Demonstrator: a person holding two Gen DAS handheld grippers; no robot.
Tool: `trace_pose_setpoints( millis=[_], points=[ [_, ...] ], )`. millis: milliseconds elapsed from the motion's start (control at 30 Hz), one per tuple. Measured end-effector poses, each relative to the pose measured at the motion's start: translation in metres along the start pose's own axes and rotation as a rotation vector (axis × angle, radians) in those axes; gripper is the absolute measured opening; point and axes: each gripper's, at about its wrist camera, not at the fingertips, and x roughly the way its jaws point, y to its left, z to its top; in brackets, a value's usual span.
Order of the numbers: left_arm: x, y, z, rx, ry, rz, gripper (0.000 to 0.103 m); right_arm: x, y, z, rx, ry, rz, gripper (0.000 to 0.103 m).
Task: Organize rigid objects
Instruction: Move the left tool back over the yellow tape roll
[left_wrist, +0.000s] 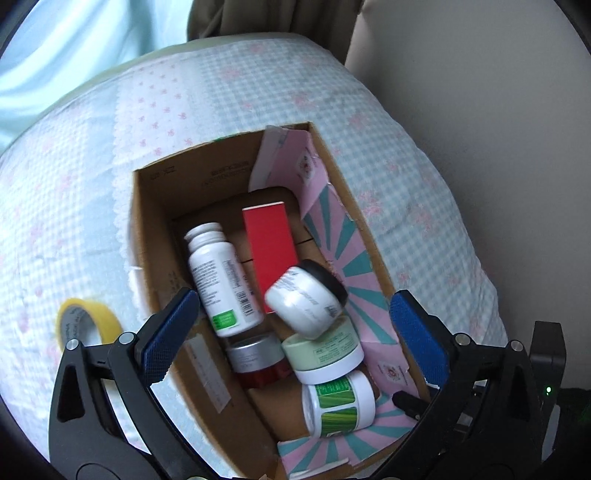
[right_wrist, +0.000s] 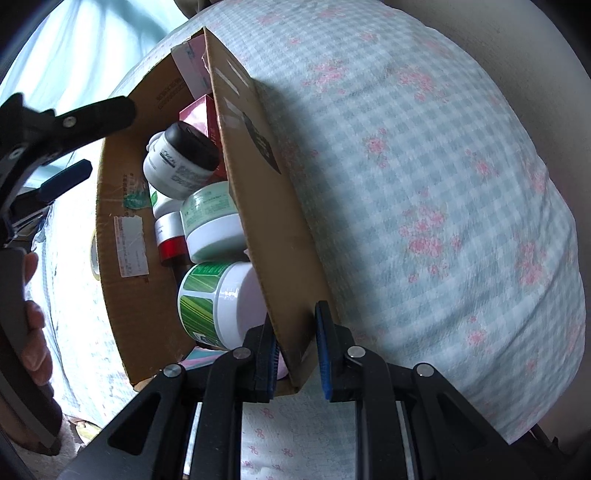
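Blue-padded left gripper (left_wrist: 291, 332) jaws spread wide above cardboard box (left_wrist: 155, 229), nothing between them. Right gripper (right_wrist: 295, 354) clamped on the box's near wall. Inside, near to far: green-labelled jar (left_wrist: 338, 402), pale green jar (left_wrist: 325, 350), red jar (left_wrist: 258, 360), black-lidded white jar (left_wrist: 306, 299) tilted on top, white bottle (left_wrist: 221, 280), red carton (left_wrist: 269, 243). Yellow tape roll (left_wrist: 88, 325) lies on the bedspread (left_wrist: 424, 206) beside the box's left wall.

L gripper (left_wrist: 291, 328) jaws wide apart, nothing held; R gripper (right_wrist: 295, 354) clamped, pointing steeply down.
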Motion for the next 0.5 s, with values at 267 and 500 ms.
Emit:
trace_pose_setpoints(
  millis=[267, 500],
  points=[
    [-0.039, 0.021, -0.004, -0.023, -0.017, 0.017, 0.103, 0.001, 0.003, 0.003, 0.005, 0.006, -0.007, 0.017],
    [-0.107, 0.06, -0.014, -0.061, -0.085, 0.043, 0.103, 0.001, 0.001, 0.007, 0.008, 0.009, -0.006, 0.017]
  ],
)
